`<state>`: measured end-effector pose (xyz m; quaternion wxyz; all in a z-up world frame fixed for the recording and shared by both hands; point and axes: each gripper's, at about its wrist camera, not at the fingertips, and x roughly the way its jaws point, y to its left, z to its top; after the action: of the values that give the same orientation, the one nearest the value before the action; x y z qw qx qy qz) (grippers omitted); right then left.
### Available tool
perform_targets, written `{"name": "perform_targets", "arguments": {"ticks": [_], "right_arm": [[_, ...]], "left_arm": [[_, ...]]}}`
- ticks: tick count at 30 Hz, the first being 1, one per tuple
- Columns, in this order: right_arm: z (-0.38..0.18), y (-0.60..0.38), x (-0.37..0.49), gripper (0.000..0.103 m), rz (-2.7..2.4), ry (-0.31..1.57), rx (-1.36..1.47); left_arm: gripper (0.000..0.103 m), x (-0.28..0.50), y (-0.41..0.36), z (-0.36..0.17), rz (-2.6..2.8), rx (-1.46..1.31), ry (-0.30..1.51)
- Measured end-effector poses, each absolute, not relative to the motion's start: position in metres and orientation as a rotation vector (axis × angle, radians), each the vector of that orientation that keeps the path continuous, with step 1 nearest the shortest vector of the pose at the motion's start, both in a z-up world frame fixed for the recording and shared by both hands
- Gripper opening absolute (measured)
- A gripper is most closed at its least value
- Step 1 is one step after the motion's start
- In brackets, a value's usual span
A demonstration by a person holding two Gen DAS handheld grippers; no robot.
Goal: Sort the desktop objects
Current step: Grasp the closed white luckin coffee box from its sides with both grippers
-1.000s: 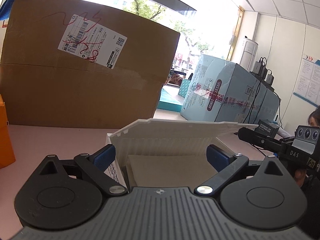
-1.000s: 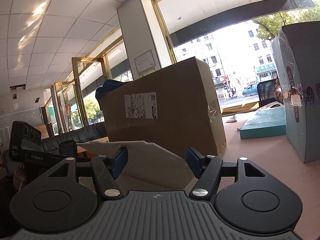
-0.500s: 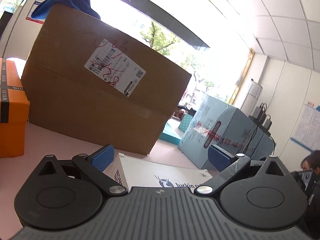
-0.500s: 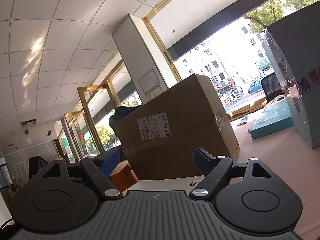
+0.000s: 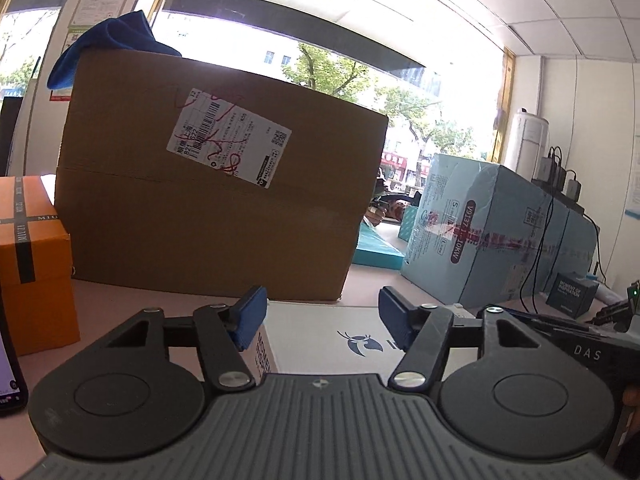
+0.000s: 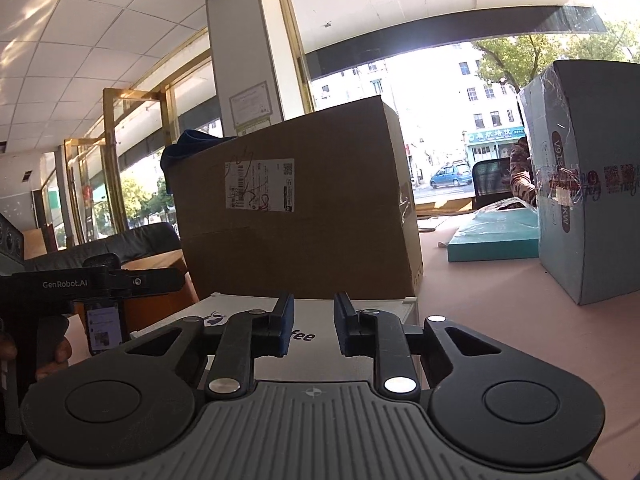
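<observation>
A white box (image 5: 320, 336) with a dark deer logo lies flat on the pink table, its lid down. My left gripper (image 5: 322, 316) is open just above its near edge, blue pads (image 5: 250, 316) spread wide with nothing between them. From the other side, my right gripper (image 6: 314, 322) hovers over the same white box (image 6: 248, 308). Its jaws are open but drawn close, a narrow gap left and nothing held. The left gripper's black body (image 6: 92, 280) shows at the left of the right wrist view, with a hand (image 6: 52, 356) below it.
A big brown cardboard box (image 5: 216, 208) with a blue cloth (image 5: 112, 44) on top stands right behind the white box. An orange box (image 5: 32, 264) is at the left; a light blue carton (image 5: 480, 232) and a flat teal box (image 5: 376, 256) are at the right. A phone (image 6: 104, 326) stands nearby.
The white box's lid stood raised a second ago and now lies shut. The right gripper's jaws have narrowed a lot. Both grippers have tipped and shifted over the box.
</observation>
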<state>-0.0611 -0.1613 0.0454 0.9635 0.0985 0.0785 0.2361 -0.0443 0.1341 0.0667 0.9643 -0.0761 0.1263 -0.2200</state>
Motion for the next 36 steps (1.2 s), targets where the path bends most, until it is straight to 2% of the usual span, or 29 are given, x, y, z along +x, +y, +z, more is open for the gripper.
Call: {"name": "perform_targets", "arguments": {"ticks": [6, 12, 29, 30, 31, 32, 33, 36], "right_arm": [[0.04, -0.153, -0.06, 0.021, 0.464, 0.167, 0.152], [0.036, -0.144, -0.064, 0.021, 0.445, 0.151, 0.08], [0.028, -0.137, -0.067, 0.022, 0.407, 0.097, 0.023], [0.027, -0.138, -0.067, 0.025, 0.405, 0.091, 0.03], [0.027, -0.14, -0.067, 0.033, 0.4, 0.089, 0.038], [0.027, -0.143, -0.067, 0.062, 0.409, 0.088, 0.063], [0.027, -0.146, -0.067, 0.088, 0.418, 0.086, 0.091], [0.029, -0.163, -0.066, 0.096, 0.423, 0.055, 0.239]], "left_arm": [[0.052, -0.046, 0.116, 0.055, -0.474, -0.074, 0.29], [0.053, -0.056, 0.102, 0.044, -0.441, 0.055, 0.213], [0.053, -0.057, 0.103, 0.039, -0.437, 0.047, 0.182], [0.055, -0.057, 0.103, 0.039, -0.436, 0.045, 0.178], [0.071, -0.057, 0.104, 0.038, -0.436, 0.04, 0.177], [0.085, -0.055, 0.106, 0.039, -0.443, 0.019, 0.189], [0.1, -0.053, 0.109, 0.039, -0.45, -0.002, 0.201], [0.103, -0.05, 0.122, 0.04, -0.461, -0.095, 0.202]]}}
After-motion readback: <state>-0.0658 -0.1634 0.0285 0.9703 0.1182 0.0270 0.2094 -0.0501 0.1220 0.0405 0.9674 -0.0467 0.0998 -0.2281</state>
